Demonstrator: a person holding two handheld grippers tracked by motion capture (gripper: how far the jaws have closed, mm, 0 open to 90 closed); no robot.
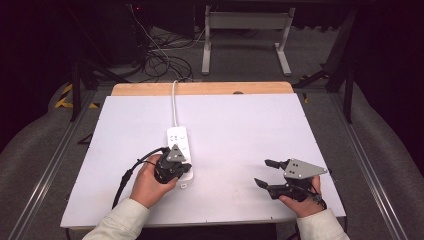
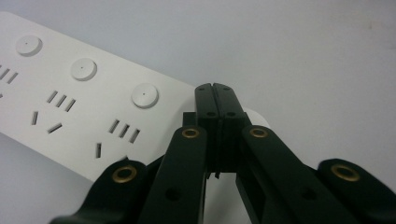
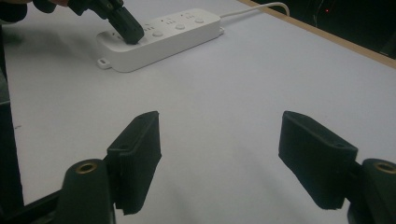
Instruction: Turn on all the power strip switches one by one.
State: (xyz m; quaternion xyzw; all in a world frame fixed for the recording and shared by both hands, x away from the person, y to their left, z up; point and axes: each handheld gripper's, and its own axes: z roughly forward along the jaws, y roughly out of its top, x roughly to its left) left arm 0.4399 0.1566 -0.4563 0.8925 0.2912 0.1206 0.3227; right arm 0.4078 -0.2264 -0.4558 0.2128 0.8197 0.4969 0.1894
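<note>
Left tool [image 2: 216, 88] clenched, jaws pressed flat together with nothing between them, tips down on the near end of the power strip [image 2: 70, 100]. In the right gripper view the left tool [image 3: 133, 32] comes in from the upper left and its tip touches the strip's [image 3: 177, 35] top beside the round buttons. Strip is white, long, with three round buttons [image 2: 144, 94] in a row, slot groups below each, and a small mounting tab at the near end. White cord [image 1: 175, 102] leaves its far end and runs off the desk's back edge. In the high view the strip [image 1: 179, 137] lies left of centre, lengthwise away from the person.

Left hand [image 1: 150, 185] wraps the left tool [image 1: 172, 165] from behind, grey plate on top, black cable looping off to the left. Pale sleeve at the wrist.

Right tool [image 3: 219, 163] released, jaws wide apart, bare desk between them, holding nothing. In the high view it [image 1: 265, 172] sits low over the near right of the desk, jaws pointing left, well apart from the strip; right hand [image 1: 300, 200] grips it from below, grey plate up.

Desk [image 1: 240, 130] has a white top and a wooden strip along the far edge. Beyond it: grey floor, tangled dark cables [image 1: 160, 55], a white frame's legs [image 1: 245, 35], dark curtains at both sides.
</note>
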